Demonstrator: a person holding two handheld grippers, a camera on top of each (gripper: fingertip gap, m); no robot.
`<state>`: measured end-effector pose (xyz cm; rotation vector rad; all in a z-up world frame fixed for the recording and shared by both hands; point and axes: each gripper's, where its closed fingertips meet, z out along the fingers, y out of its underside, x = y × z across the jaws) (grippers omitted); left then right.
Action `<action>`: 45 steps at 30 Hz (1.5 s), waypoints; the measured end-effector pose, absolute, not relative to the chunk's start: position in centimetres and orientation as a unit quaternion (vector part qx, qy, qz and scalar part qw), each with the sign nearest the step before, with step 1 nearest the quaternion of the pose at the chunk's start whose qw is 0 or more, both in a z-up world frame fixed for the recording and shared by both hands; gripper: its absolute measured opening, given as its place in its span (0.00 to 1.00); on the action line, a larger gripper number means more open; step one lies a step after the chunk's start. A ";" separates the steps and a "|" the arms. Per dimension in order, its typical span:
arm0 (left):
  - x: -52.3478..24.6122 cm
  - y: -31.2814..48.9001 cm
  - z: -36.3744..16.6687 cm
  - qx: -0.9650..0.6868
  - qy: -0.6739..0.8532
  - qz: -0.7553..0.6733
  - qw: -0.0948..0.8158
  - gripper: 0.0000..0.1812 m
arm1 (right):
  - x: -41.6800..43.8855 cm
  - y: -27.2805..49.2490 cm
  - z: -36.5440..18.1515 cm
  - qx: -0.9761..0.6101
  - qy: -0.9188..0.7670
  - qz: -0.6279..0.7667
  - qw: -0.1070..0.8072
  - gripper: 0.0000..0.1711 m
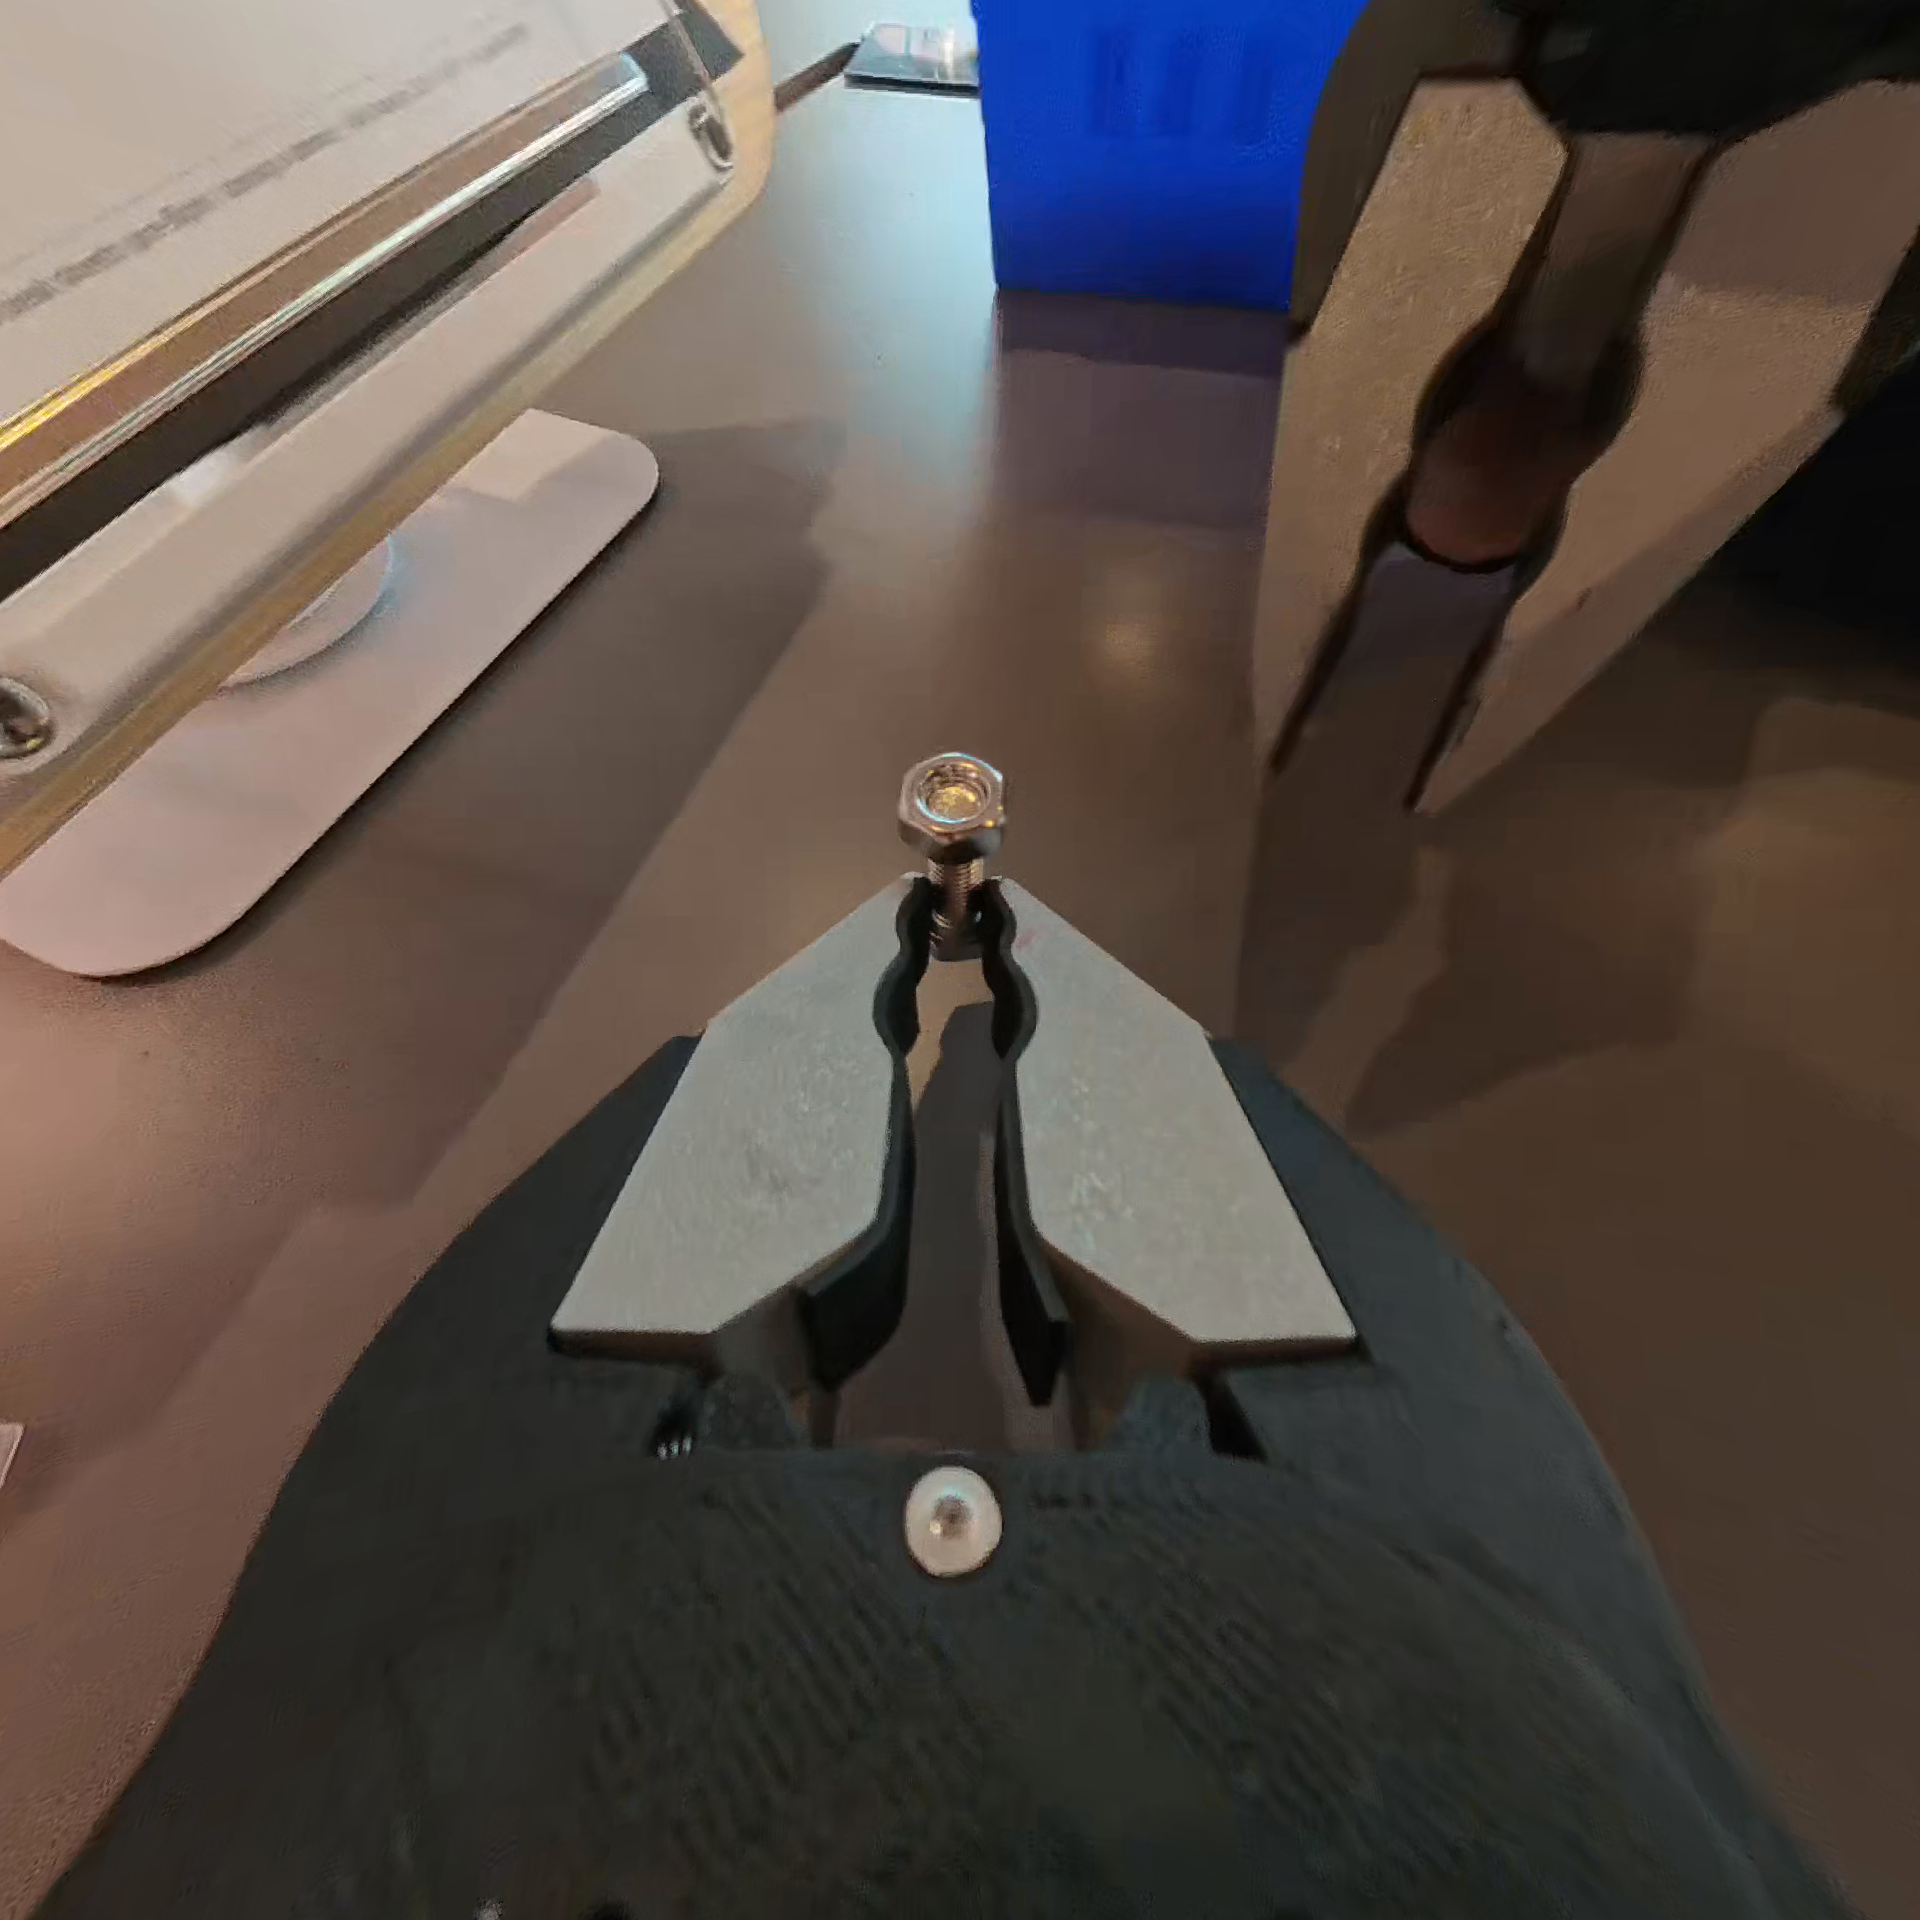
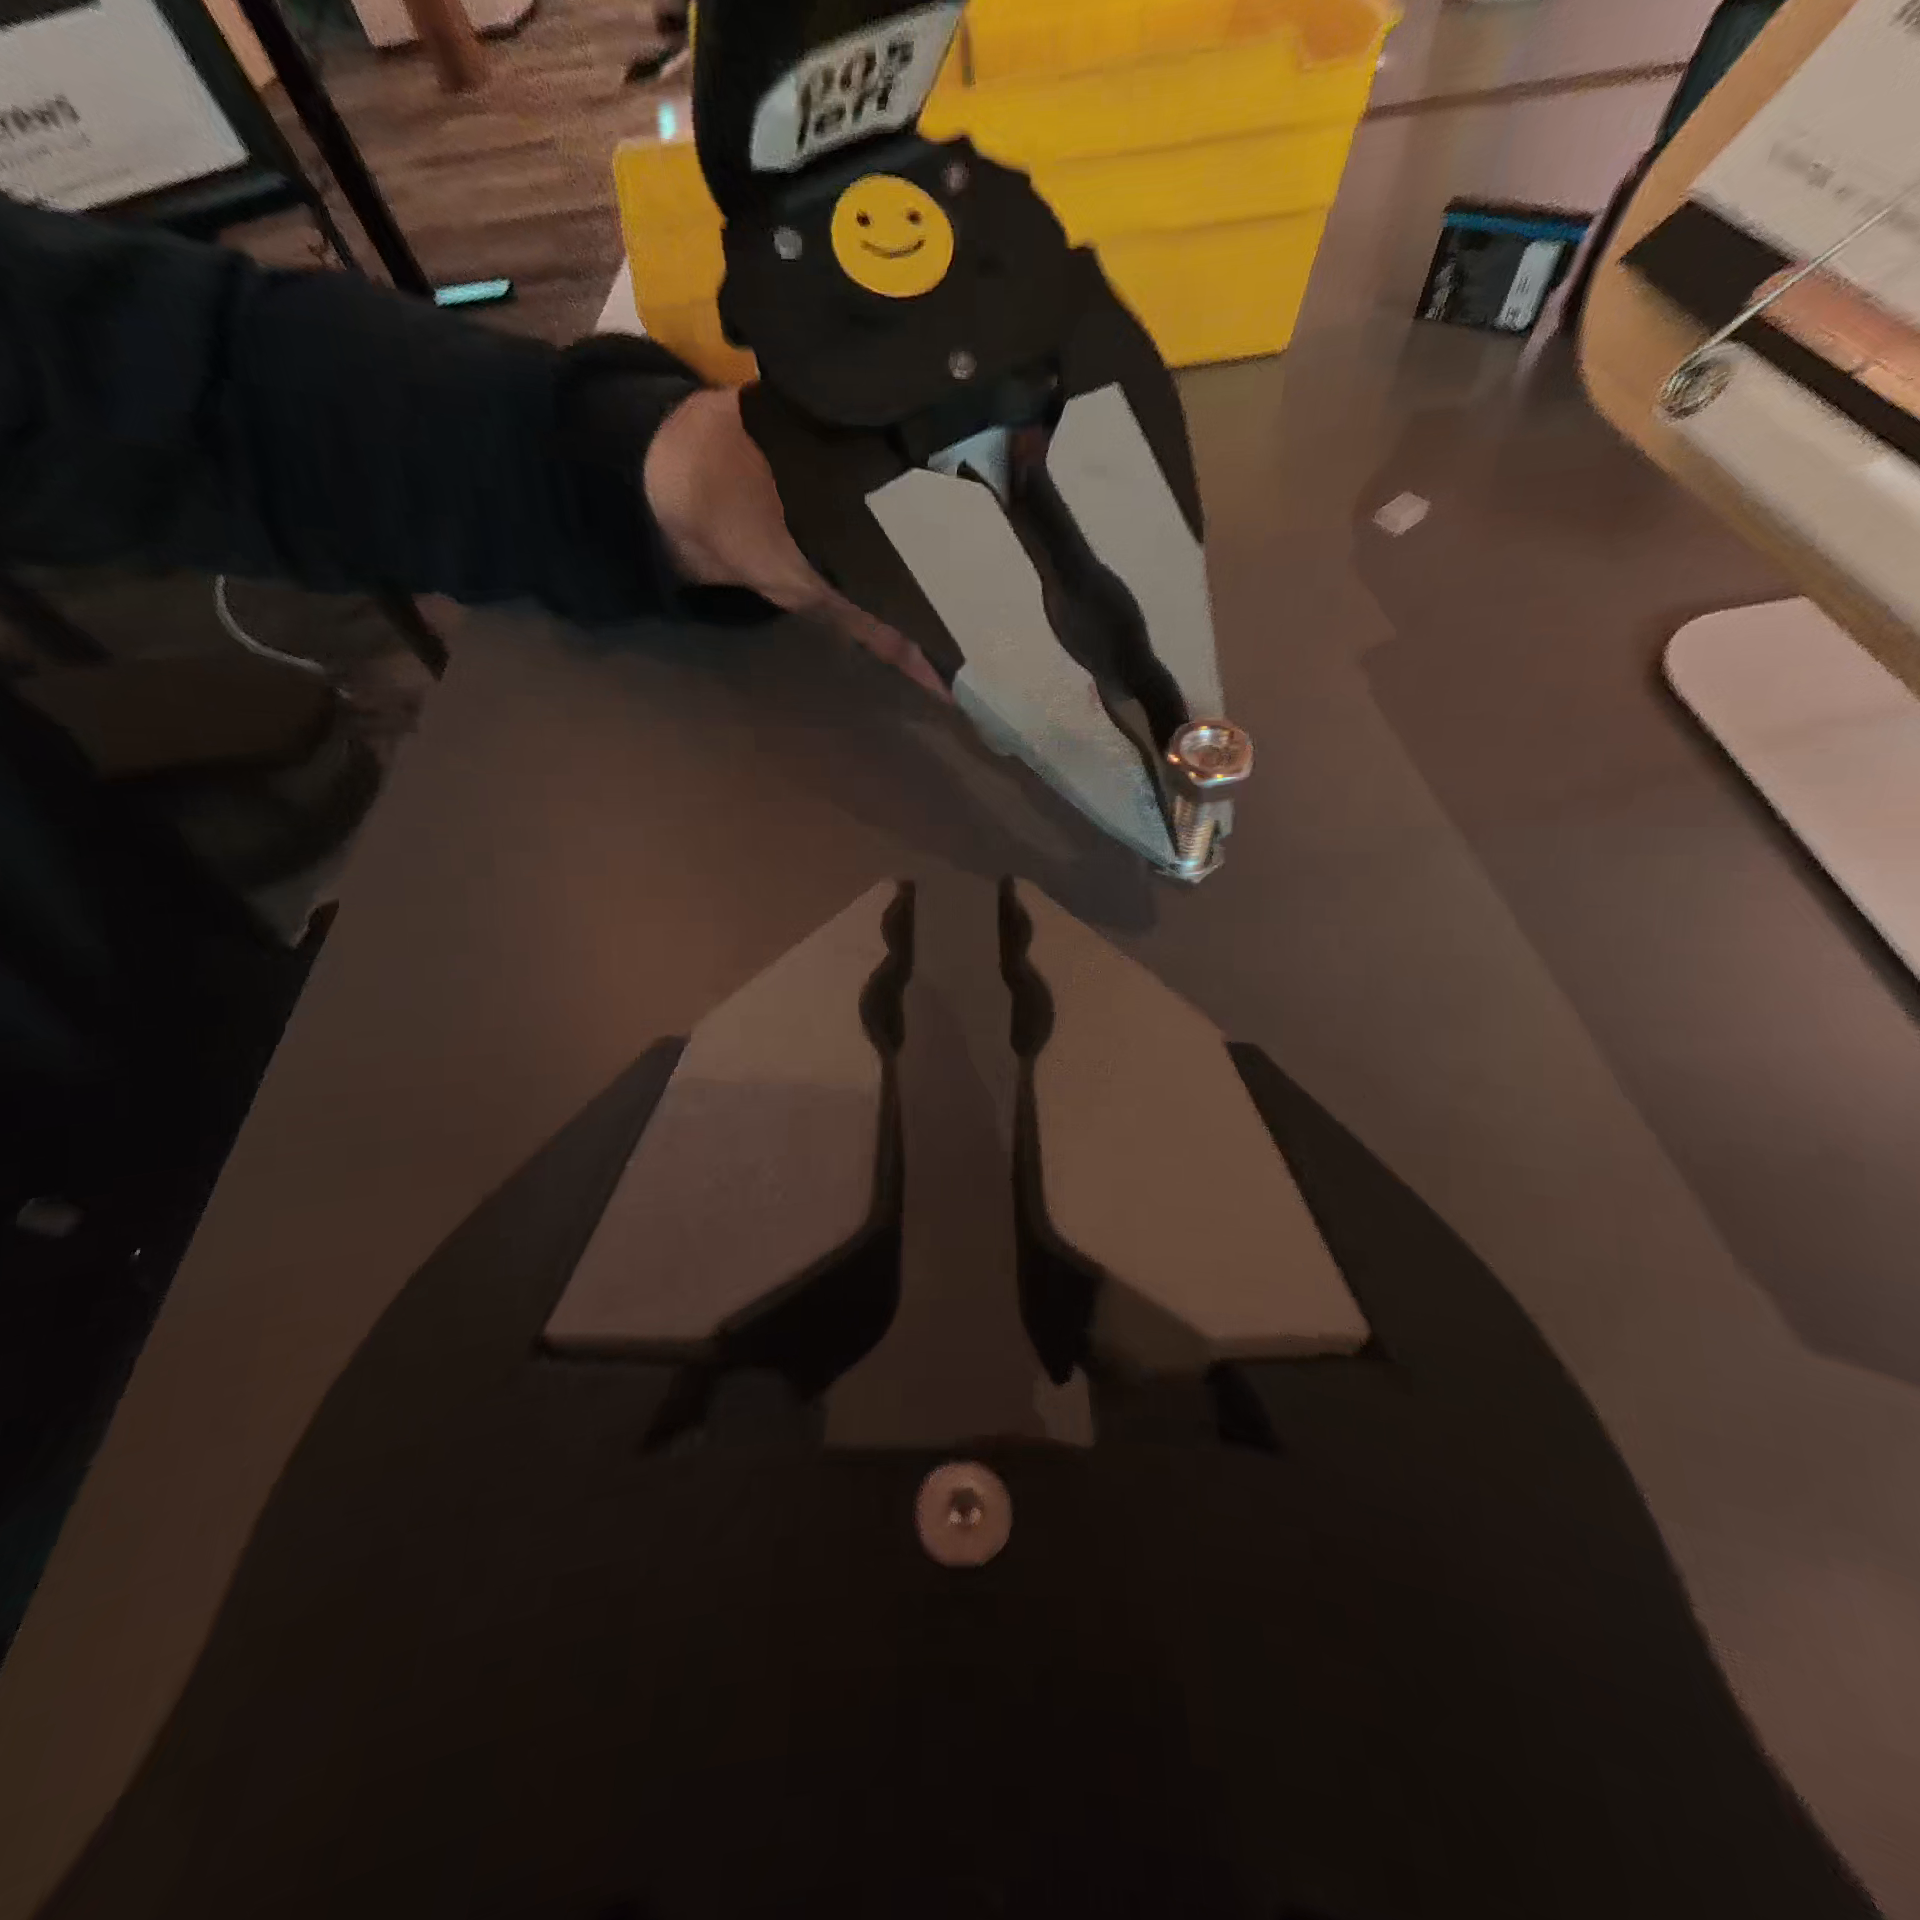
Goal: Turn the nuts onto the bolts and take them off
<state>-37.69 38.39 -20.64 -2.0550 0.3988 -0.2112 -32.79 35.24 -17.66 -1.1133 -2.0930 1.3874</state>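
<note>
Left gripper (image 1: 951, 914) has its two fingers pinched right down on a little steel bolt (image 1: 951, 902), clamping the lower end of the threaded shank near the head, so the bolt stands pretty much upright off the tips with its long axis running straight up from the brown table (image 1: 520, 1039). A shiny hex nut (image 1: 951, 802) is sitting on the top end of the thread, its flat face turned up, with bare threads showing between it and the fingertips. Those fingers are flat, matte grey metal plates cut to angled points, lined inside with wavy black rubbery pads (image 1: 902, 966), all bolted into a rough, layered-looking black plastic body. From the other side, the same bolt (image 2: 1197, 821) leans a touch, nut (image 2: 1208, 752) uppermost, with the bolt's bottom end down close to the tabletop; can't tell if it's actually touching. A hand (image 2: 727, 509) in a dark sleeve holds that tool, which has a round yellow smiley disc (image 2: 892, 235) on it. Right gripper (image 2: 956, 904) hangs just short of the bolt, its fingers parted with a clear gap between the pads and nothing in there. Behind it all sit a yellow plastic bin (image 2: 1164, 156), a blue bin (image 1: 1132, 156), and a white stand with a rounded flat base (image 1: 343, 665), all on the smooth, slightly glossy table.
</note>
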 end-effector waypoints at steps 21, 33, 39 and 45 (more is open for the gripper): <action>-32.6 37.6 -19.8 -0.825 0.232 -0.135 0.497 0.04 | -34.1 35.6 -17.9 -0.432 -0.722 0.505 0.191 0.25; -33.0 37.4 -19.6 -0.826 0.221 -0.152 0.497 0.04 | -34.1 36.1 -17.2 -0.433 -0.713 0.512 0.205 0.26; -36.1 37.9 -19.3 -0.833 0.153 -0.153 0.509 0.04 | -31.8 34.3 -16.8 -0.378 -0.746 0.525 0.158 0.00; -33.3 36.8 -19.4 -0.821 0.208 -0.197 0.493 0.04 | -34.1 36.9 -16.5 -0.445 -0.690 0.536 0.199 0.25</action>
